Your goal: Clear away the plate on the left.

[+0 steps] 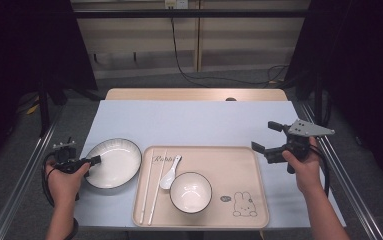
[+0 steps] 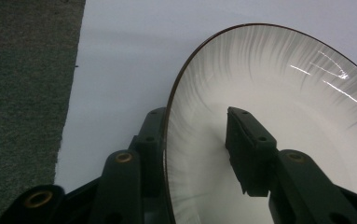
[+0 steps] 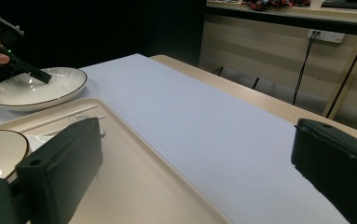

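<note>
From above, the left gripper (image 1: 95, 160) reaches onto the near-left rim of the white ribbed plate (image 1: 113, 163), which lies on the counter (image 1: 194, 122) just left of the beige tray (image 1: 239, 170) carrying a bowl (image 1: 190, 192), a spoon (image 1: 170, 171) and chopsticks (image 1: 150, 187), while the right gripper (image 1: 265, 137) hovers released over the tray's right edge. Along the left gripper view, one jaw sits outside the plate's dark rim and the other inside over the plate (image 2: 278, 121), partly closed around the rim; whether the pads press it I cannot tell. Across the right gripper view, its jaws stand wide apart, grasping nothing, with the plate (image 3: 36, 91) far off.
</note>
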A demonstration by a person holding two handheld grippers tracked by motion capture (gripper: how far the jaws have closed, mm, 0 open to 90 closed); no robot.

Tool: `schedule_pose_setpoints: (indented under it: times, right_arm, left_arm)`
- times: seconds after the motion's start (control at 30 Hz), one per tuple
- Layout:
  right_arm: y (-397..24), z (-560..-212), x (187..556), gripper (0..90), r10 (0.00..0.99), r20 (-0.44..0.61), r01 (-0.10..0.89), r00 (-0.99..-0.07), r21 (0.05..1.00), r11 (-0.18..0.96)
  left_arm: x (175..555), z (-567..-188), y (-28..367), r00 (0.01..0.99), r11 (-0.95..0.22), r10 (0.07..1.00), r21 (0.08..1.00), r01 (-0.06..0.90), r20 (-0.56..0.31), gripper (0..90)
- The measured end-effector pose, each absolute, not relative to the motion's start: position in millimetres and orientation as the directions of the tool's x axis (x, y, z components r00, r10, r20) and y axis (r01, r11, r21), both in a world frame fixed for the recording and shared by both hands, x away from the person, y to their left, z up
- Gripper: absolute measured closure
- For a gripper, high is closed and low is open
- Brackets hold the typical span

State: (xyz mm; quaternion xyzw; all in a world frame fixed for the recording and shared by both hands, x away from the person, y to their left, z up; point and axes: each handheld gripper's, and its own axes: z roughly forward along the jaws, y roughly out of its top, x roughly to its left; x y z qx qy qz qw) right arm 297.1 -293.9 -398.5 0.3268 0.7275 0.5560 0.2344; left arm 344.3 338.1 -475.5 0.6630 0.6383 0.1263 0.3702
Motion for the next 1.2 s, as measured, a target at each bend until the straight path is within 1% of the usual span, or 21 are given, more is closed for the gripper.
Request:
schedule_pose_setpoints:
  times: [0.1,0.2,0.33,0.43,0.53,0.63,0.67,0.8,0.93,1.03,1.07,1.13,1.17,1.2]
  right_arm:
    - [-293.9,-398.3,297.2,1.7,0.734,0.019,0.211,-0.679,0.962,0.170]
    - [-293.5,-398.6,297.3,1.7,0.738,0.021,0.216,-0.674,0.961,0.170]
    - [-293.2,-400.0,298.9,1.7,0.733,0.022,0.219,-0.680,0.960,0.174]
    - [-292.6,-400.2,299.3,1.7,0.728,0.021,0.217,-0.685,0.960,0.177]
    - [-292.8,-400.5,299.6,1.7,0.728,0.022,0.223,-0.685,0.958,0.180]
    - [-293.4,-401.0,300.6,1.7,0.720,0.022,0.223,-0.694,0.957,0.186]
    - [-292.6,-401.6,301.2,1.7,0.730,0.020,0.222,-0.683,0.958,0.182]
    - [-288.4,-404.7,303.6,1.7,0.727,0.022,0.233,-0.686,0.954,0.191]
    - [-284.9,-406.8,305.2,1.7,0.719,0.017,0.236,-0.694,0.950,0.205]
    - [-285.0,-407.2,305.6,1.7,0.718,0.019,0.238,-0.695,0.949,0.205]
    - [-285.0,-407.5,305.8,1.7,0.719,0.018,0.238,-0.695,0.949,0.206]
    - [-284.8,-407.8,306.0,1.7,0.717,0.018,0.239,-0.697,0.949,0.208]
    - [-284.8,-408.1,306.2,1.7,0.717,0.017,0.238,-0.697,0.948,0.209]
    - [-284.6,-408.2,306.4,1.7,0.719,0.016,0.239,-0.695,0.948,0.209]
  left_arm:
    - [343.6,-475.1,340.6,0.142,0.100,0.939,0.643,0.760,-0.314,63.7]
    - [343.7,-475.0,342.7,0.113,0.147,0.931,0.636,0.757,-0.349,68.5]
    - [344.2,-470.1,345.2,0.113,0.160,0.923,0.633,0.757,-0.369,73.9]
    - [343.7,-459.6,344.0,0.124,0.143,0.929,0.644,0.751,-0.350,78.9]
    - [344.0,-452.8,343.2,0.114,0.142,0.936,0.650,0.746,-0.334,82.1]
    - [342.8,-443.5,345.8,0.127,0.160,0.922,0.660,0.734,-0.365,84.8]
    - [342.7,-439.5,345.0,0.147,0.140,0.925,0.674,0.725,-0.349,85.4]
    - [342.2,-427.0,337.8,0.189,0.069,0.942,0.711,0.700,-0.277,85.5]
    - [343.4,-422.9,334.8,0.202,0.062,0.939,0.714,0.698,-0.278,85.5]
    - [344.2,-418.1,335.0,0.206,0.078,0.929,0.707,0.703,-0.308,85.2]
    - [344.5,-415.9,335.3,0.221,0.060,0.928,0.707,0.705,-0.300,85.2]
    - [345.1,-411.8,332.1,0.213,0.063,0.933,0.713,0.698,-0.291,85.1]
    - [345.3,-409.7,330.8,0.220,0.046,0.936,0.714,0.698,-0.275,85.1]
    - [346.0,-408.8,329.8,0.229,0.045,0.933,0.719,0.694,-0.279,85.1]
